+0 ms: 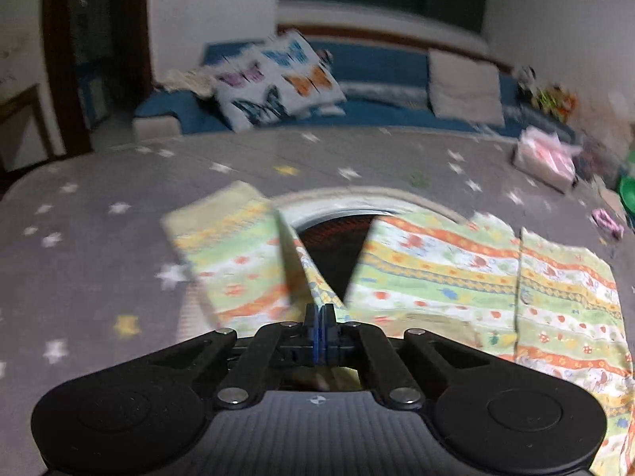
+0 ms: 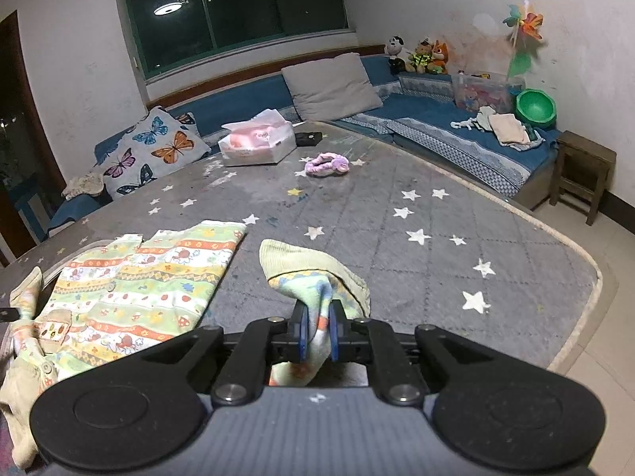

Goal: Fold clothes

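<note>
A child's patterned shirt (image 1: 456, 273), green, white and orange stripes with small prints, lies on a grey star-print table cover (image 1: 119, 182). My left gripper (image 1: 319, 317) is shut on a fold of the shirt near its left sleeve (image 1: 222, 238) and lifts it off the cover. In the right wrist view the shirt body (image 2: 135, 281) lies flat at the left. My right gripper (image 2: 317, 329) is shut on the other sleeve (image 2: 313, 277), whose ribbed cuff stands up above the jaws.
A tissue box (image 2: 258, 139) and a pink hair band (image 2: 327, 164) lie at the far side of the cover. A blue bench with a butterfly pillow (image 2: 154, 150), a grey pillow (image 2: 329, 83) and toys runs behind. A wooden stool (image 2: 583, 170) stands at the right.
</note>
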Demonstrator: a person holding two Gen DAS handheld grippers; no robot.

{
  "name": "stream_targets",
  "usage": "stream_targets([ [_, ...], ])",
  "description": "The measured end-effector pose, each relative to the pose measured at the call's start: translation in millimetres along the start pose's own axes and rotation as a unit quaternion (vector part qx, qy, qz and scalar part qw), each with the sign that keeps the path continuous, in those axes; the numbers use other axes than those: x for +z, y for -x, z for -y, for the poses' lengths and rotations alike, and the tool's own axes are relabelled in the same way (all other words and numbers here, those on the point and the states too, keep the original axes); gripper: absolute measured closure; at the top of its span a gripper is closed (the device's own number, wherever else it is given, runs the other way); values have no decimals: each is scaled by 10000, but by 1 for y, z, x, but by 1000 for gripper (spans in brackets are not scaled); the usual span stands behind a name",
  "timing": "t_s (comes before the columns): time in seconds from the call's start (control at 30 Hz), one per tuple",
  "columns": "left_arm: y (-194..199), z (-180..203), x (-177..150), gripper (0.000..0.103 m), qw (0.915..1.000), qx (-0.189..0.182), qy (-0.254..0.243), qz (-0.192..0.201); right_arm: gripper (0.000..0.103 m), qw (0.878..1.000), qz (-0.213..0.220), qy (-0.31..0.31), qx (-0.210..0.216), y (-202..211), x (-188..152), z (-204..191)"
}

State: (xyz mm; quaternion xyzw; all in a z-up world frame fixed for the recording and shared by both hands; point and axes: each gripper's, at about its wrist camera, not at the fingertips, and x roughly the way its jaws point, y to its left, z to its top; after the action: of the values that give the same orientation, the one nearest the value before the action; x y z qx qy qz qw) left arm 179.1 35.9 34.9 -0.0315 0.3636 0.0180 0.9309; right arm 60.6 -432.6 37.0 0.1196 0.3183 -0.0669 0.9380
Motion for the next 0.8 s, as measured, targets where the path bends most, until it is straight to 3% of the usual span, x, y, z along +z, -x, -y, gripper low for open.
stream_targets([
  [0.23,63,-60,-44,102,9980,272,500,272,93,9998,-1,-38,185,3,-3,-6],
  [0.47,110,-90,-104,102,9953,458,854,41,93,9996,-136,59,253,0,-6,-12],
  [0.67,132,-99,-119,99,9945,671,787,-133,78,9999,-31,127,111,1,2,-13],
  [0.73,139,-102,-116,93,9945,701,773,-59,77,9998,95,183,3,5,8,-13],
  [0.8,143,-104,-108,59,9946,719,747,70,71,9994,221,238,-106,9,14,-13],
])
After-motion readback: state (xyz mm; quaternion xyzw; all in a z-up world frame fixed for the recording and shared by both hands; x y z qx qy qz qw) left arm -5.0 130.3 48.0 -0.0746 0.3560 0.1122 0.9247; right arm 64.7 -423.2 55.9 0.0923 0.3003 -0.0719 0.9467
